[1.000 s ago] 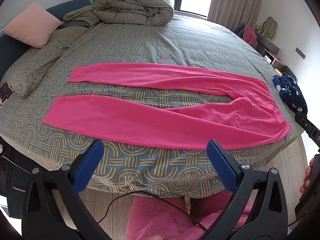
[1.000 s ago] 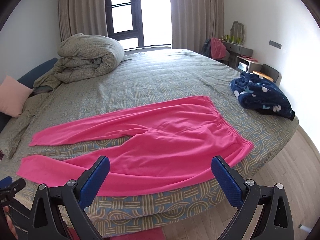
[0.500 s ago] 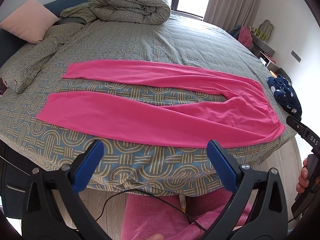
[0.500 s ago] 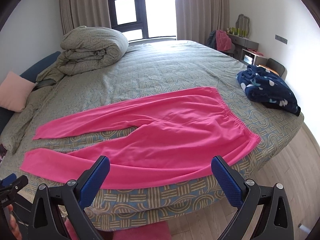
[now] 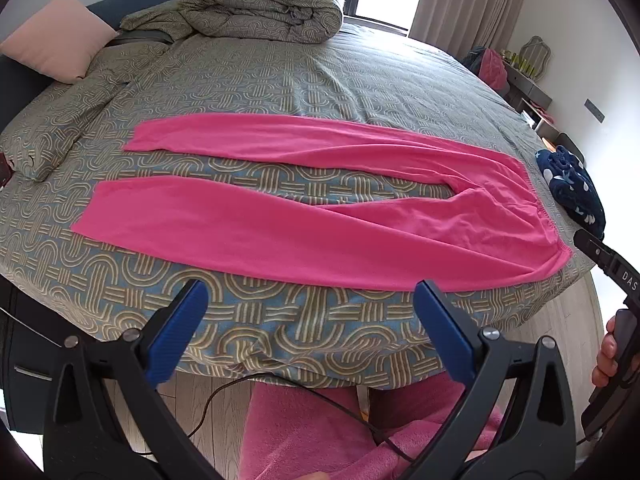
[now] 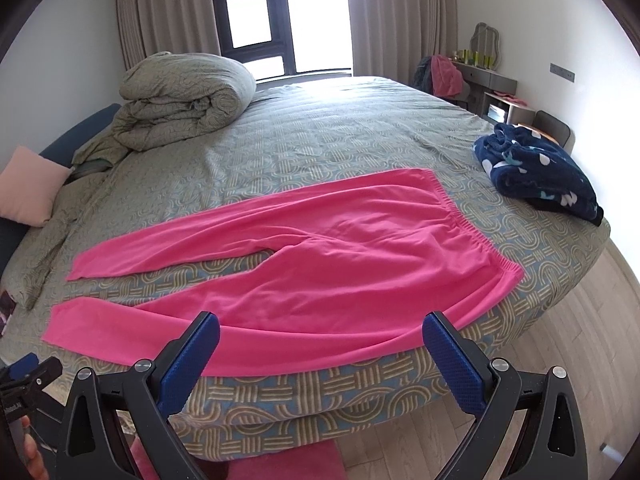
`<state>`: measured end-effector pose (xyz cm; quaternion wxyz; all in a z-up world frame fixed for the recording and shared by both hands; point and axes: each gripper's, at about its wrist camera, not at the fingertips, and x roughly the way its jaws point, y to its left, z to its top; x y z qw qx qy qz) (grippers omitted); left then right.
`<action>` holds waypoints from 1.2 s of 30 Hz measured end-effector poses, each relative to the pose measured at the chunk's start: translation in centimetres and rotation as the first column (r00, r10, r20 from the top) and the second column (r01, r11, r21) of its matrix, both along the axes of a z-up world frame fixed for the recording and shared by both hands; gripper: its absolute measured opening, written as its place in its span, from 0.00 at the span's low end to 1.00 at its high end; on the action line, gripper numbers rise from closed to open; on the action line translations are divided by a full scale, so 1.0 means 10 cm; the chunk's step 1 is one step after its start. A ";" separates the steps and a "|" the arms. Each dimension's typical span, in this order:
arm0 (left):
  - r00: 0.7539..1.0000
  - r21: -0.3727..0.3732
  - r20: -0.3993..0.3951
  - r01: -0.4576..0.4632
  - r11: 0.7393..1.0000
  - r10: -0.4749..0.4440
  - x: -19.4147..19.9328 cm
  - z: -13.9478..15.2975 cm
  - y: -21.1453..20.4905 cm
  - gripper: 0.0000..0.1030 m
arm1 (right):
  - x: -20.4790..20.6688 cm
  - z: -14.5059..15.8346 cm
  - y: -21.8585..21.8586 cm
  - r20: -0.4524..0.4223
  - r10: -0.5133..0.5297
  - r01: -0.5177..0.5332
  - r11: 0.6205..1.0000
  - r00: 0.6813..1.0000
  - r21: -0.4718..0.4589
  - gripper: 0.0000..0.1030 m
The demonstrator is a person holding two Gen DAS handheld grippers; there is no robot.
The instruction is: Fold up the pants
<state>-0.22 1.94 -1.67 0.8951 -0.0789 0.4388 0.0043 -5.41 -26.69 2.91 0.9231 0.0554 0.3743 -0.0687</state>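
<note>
Pants, bright pink, lie spread flat across the near part of the bed, legs stretched toward the left and the elastic waistband at the right, close to the mattress corner. From the left wrist camera, the left gripper hangs off the near edge of the bed with its blue pads wide apart and nothing between them; the lower trouser leg runs just beyond the tips. A folded duvet sits at the far side, a pale pink pillow at the far left, and a navy spotted fleece at the right edge. The other tool's black handle shows at the far right with fingers around it.

From the right wrist camera, the right gripper is also spread open and empty, its left pad overlapping the hem side of the nearer leg in the view, whether touching I cannot tell. The pants lie diagonally, waistband toward the right, near the navy fleece. Duvet and pillow sit to the left; a window lights the far wall.
</note>
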 end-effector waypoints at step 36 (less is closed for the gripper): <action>0.995 0.033 -0.042 -0.090 0.995 0.092 0.15 -0.17 0.33 0.99 | 0.16 -0.30 -0.23 -0.131 -0.055 0.060 0.997 0.990 0.038 1.00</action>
